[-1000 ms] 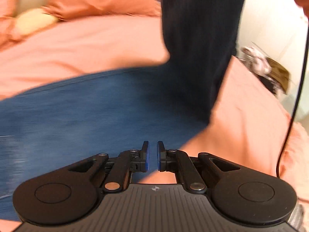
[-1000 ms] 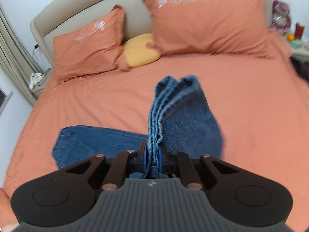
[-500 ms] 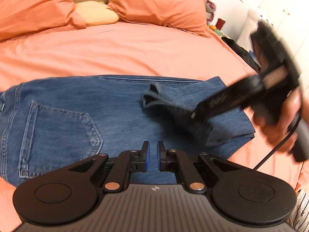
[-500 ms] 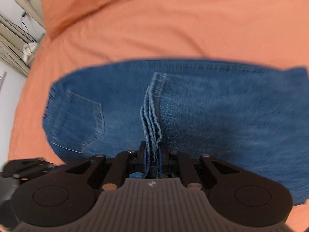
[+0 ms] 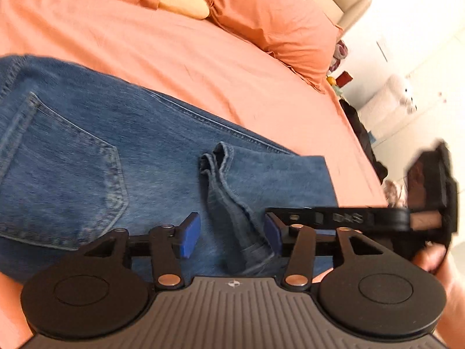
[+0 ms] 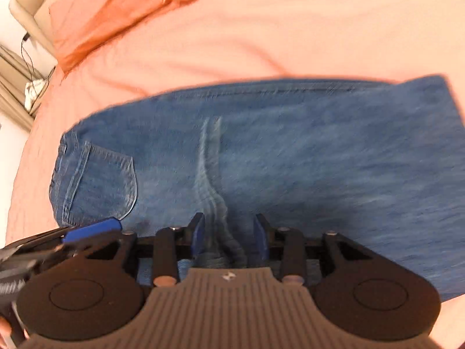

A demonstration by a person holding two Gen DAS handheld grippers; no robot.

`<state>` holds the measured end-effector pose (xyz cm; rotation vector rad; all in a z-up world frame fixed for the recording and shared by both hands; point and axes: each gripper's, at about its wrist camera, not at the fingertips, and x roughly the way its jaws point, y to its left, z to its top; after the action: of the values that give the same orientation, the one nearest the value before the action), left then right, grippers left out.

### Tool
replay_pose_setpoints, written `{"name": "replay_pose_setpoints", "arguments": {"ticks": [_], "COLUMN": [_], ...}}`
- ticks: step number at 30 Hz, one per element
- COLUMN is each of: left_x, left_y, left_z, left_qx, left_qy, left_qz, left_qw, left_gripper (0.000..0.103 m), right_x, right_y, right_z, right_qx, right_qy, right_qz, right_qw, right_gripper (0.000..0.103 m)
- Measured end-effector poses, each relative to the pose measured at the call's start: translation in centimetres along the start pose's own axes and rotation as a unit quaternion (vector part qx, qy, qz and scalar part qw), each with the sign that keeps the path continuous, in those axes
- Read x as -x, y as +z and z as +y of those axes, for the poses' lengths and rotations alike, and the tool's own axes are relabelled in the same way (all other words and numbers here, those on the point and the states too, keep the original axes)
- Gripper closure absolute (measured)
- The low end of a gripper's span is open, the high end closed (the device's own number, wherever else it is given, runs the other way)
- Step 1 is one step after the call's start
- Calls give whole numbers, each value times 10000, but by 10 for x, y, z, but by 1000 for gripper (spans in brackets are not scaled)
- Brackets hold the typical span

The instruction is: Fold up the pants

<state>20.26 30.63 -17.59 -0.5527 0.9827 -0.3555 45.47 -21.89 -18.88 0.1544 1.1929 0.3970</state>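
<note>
You are letting go after the fold: the jeans (image 6: 290, 157) lie doubled across the bed (image 6: 232, 37), near its foot edge, back pocket (image 6: 98, 183) toward the left side, hem ends (image 5: 218, 157) bunched on top. Your right gripper (image 6: 228, 234) has just been opening, the hem ridge between its pads but unpressed. Your left gripper (image 5: 229, 235) has just been opening too, released, its pads either side of the same ridge. Next, I judge, flatten that ridge, then fold again. Pillows (image 5: 276, 20) at the head edge stand well clear; the two grippers crowd each other.
</note>
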Motion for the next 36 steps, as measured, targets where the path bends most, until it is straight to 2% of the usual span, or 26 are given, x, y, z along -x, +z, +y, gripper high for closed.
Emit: {"name": "replay_pose_setpoints", "arguments": {"ticks": [3,5,10,12,13,14,16,18,21,24,25,26,29,33,36], "left_x": [-21,-36,-73,-85,-88,-90,-86,-77,-56,-40,-43,-49,-74,-95,-104], "left_y": [8,13,22,24,24,23,21,17,13,11,10,11,16,8,6], "left_z": [0,0,6,9,9,6,-4,-23,-52,-72,-74,-71,-46,-26,-20], "left_qx": [194,265,228,159,54,-98,-493,-1109,-1919,-2586,-2740,-2775,-2319,-2170,-2139], "left_qy": [46,128,210,217,264,379,483,565,570,703,877,1050,1236,1516,1638], "left_qz": [81,118,214,330,356,346,227,-9,-479,-941,-934,-788,-273,95,138], "left_qw": [9998,9995,9993,9991,9990,9986,9974,9922,9786,9588,9532,9517,9645,9643,9629], "left_gripper": [43,43,43,50,65,78,82,86,87,87,87,87,88,88,87], "right_x": [17,23,38,41,42,42,48,51,57,64,65,65,63,55,42], "right_y": [2,-1,-16,-23,-25,-27,-30,-32,-34,-36,-38,-41,-50,-62,-65], "right_z": [-17,-29,-75,-90,-100,-108,-125,-133,-145,-150,-150,-150,-154,-162,-164], "right_qx": [317,555,370,299,234,132,9,90,133,113,185,280,386,392,456], "right_qy": [-528,-909,-887,-864,-823,-787,-727,-789,-764,-683,-754,-830,-1030,-1170,-1256], "right_qz": [-260,-369,-527,-629,-645,-660,-726,-758,-797,-887,-908,-925,-917,-793,-732], "right_qw": [9978,9936,9940,9938,9942,9946,9947,9940,9938,9936,9928,9919,9897,9892,9883], "right_gripper": [69,78,79,79,79,79,80,82,89,91,95,101,103,103,103]}}
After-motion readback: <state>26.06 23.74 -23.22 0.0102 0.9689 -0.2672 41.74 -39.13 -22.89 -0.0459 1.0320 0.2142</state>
